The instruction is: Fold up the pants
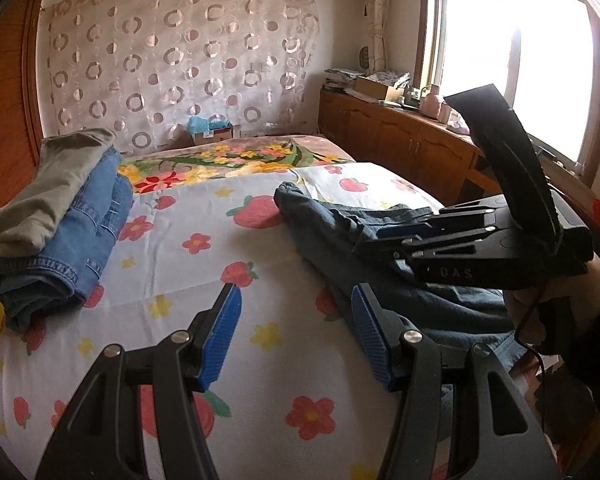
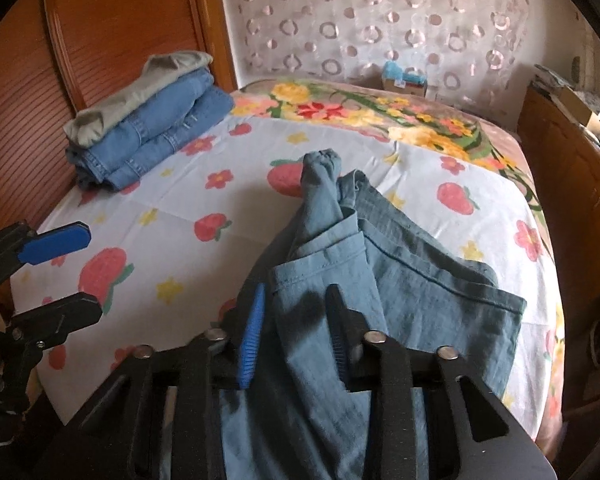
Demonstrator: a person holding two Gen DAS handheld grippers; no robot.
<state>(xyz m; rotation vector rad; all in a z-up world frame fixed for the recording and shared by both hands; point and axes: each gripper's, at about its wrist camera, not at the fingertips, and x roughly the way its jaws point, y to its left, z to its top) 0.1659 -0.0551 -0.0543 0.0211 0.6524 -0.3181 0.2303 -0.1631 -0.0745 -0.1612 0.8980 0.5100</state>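
Note:
A pair of dark teal pants [image 1: 328,220] [image 2: 420,288] lies rumpled on the strawberry-print bed sheet [image 1: 220,264] [image 2: 172,216], one leg bunched toward the far side. My right gripper [image 2: 296,300] is shut on a fold of the pants near their closest edge, with the cloth filling the gap between its fingers. In the left wrist view the right gripper [image 1: 360,246] reaches in from the right over the pants, held by a hand. My left gripper [image 1: 296,300] [image 2: 72,272] hovers open above the bare sheet just left of the pants, holding nothing.
A stack of folded blue jeans and khaki pants [image 1: 80,208] [image 2: 152,120] sits at the bed's far left by a wooden panel [image 2: 100,40]. A wooden cabinet [image 1: 400,140] [image 2: 572,184] runs along the right under the window. A small box [image 1: 214,132] stands beyond the bed.

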